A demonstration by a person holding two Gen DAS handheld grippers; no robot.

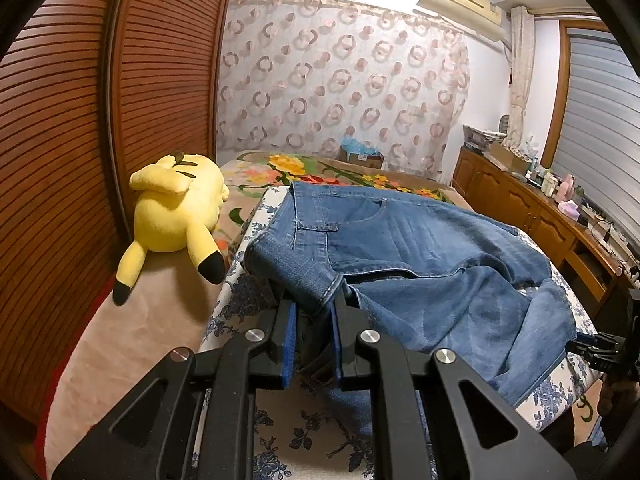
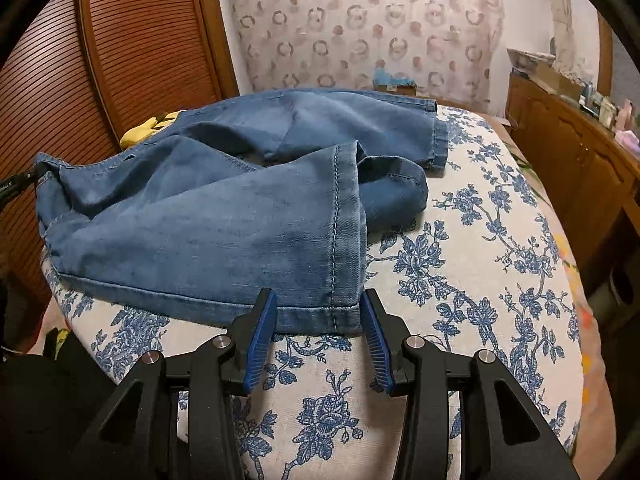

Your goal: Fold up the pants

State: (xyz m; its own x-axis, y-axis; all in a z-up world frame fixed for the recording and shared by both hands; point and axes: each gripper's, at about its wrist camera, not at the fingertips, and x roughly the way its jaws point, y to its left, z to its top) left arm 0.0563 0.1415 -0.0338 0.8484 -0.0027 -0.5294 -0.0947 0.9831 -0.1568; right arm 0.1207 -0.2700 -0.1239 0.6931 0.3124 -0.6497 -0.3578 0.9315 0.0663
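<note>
Blue jeans (image 1: 420, 264) lie crumpled on a white cushion with blue flowers (image 1: 280, 436). My left gripper (image 1: 314, 300) is shut on a bunched fold of the jeans near the waistband end. In the right wrist view the jeans (image 2: 208, 216) lie with one leg folded over, its hem toward me. My right gripper (image 2: 318, 304) is open, its blue pads (image 2: 260, 340) on either side of that hem's corner, on the cushion (image 2: 480, 280). The right gripper also shows at the right edge of the left wrist view (image 1: 600, 352).
A yellow plush toy (image 1: 176, 212) lies left of the cushion beside a wooden slatted wardrobe (image 1: 60, 140). A flowered blanket (image 1: 320, 176) covers the bed beyond. A wooden sideboard with clutter (image 1: 540, 208) runs along the right. A patterned curtain (image 1: 340, 80) hangs behind.
</note>
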